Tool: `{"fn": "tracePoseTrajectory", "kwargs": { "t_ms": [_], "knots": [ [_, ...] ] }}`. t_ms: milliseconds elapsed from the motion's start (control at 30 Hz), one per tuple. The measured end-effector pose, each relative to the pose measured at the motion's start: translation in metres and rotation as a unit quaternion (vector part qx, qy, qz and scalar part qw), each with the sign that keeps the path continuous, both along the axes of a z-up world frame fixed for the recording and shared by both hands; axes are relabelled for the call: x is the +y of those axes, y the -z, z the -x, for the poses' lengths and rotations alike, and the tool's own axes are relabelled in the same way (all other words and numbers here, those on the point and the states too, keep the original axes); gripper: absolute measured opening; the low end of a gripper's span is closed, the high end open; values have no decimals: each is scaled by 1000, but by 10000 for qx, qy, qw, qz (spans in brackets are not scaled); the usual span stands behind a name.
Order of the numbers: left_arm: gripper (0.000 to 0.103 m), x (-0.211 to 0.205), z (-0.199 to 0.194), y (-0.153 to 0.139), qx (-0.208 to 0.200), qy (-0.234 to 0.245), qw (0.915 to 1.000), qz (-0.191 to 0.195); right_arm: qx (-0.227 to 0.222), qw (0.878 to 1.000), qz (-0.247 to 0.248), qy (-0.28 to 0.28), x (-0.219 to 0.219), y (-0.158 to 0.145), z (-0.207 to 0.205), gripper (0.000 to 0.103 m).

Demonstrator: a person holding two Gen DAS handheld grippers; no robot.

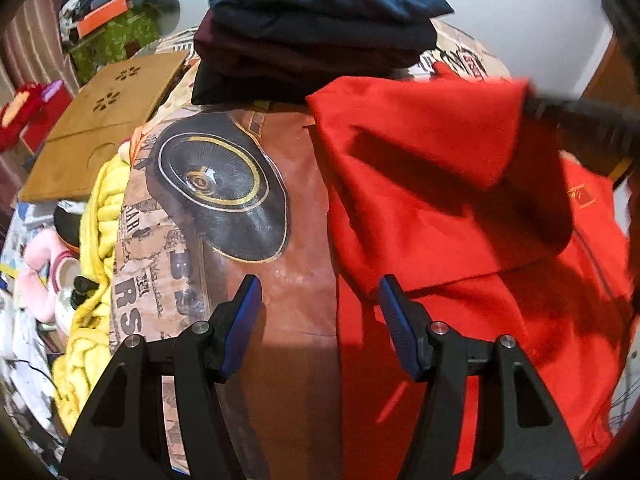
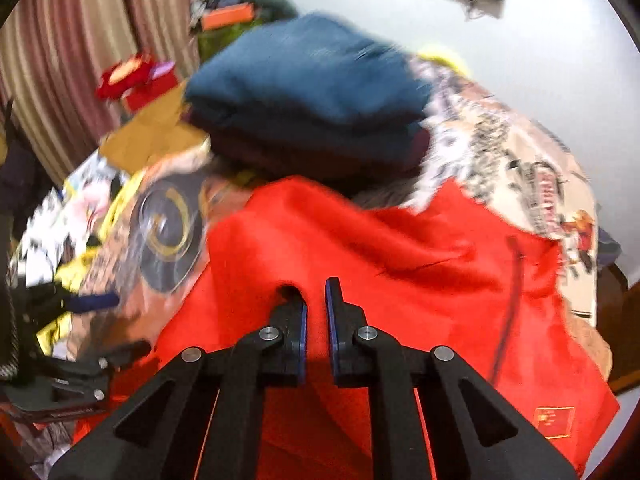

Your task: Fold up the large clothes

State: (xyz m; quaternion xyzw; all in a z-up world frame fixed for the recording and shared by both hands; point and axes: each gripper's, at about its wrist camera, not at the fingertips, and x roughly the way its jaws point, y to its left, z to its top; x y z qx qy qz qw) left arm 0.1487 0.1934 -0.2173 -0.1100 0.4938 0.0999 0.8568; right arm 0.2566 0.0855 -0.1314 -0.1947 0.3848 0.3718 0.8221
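Red garment (image 1: 460, 216) lay spread over R half of printed bedspread (image 1: 296, 248), w/ one flap folded back across its upper part. Far corner of that flap pinched by right gripper (image 1: 532, 106), seen in L wrist view as dark blurred bar coming in from R edge. In R wrist view, right gripper (image 2: 316, 292) showed jaws nearly together, red cloth bunched betw. and over blue pads (image 2: 329, 320); looked clamped on garment. Small yellow-edged patch (image 2: 554, 420) visible on garment near lower R corner; same patch (image 1: 580, 192) at R side in L view. Dark zipper line (image 2: 510, 304) ran down cloth.

Left gripper (image 1: 316, 284) hung w/ jaws wide apart, nothing betw. them, above bedspread just beside garment's L edge; R fingertip (image 1: 390, 292) over red hem, touching or not: can't tell. Also seen at L edge of R view (image 2: 80, 320), blurred.

Stack of folded clothes (image 1: 316, 36) sat at far end of bed, just behind garment: navy on top, maroon under, black at bottom. Wheel print (image 1: 224, 196) on bedspread L of garment. Yellow knit blanket (image 1: 96, 240) along L side of bed. Brown board (image 1: 108, 128) w/ cut-out pattern beyond it, then clutter & striped curtain (image 2: 80, 60). R view motion-blurred throughout.
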Motion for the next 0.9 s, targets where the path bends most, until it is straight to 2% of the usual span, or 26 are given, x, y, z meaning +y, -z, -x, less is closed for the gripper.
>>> {"fn": "tracePoseTrajectory", "kwargs": {
  "t_ms": [133,233,367,500,633,800,900],
  "knots": [
    [61,-8,1,0,80,119,9998,-116,-209,9990,-263,303,-27,-21,-11,7],
    [62,-15,-2,4,206,166,9989,-390,-303,9958,-565,648,-60,-39,-21,7],
    [62,-21,-7,14,360,230,9973,-599,-18,9859,-1111,1254,-107,-45,-38,7],
    [62,-24,-11,16,268,291,9980,-502,370,9737,-1315,1824,-152,-32,-44,8],
    [62,-23,-19,17,271,164,9971,-697,752,9636,-1005,2360,-196,2,-46,8],
    [62,-16,-26,24,334,-32,9967,-737,1343,9390,-1072,2980,-251,41,-34,8],
    [62,-7,-29,28,367,-304,9953,-844,1596,9293,-1119,3138,-272,56,-26,8]
  ]
}}
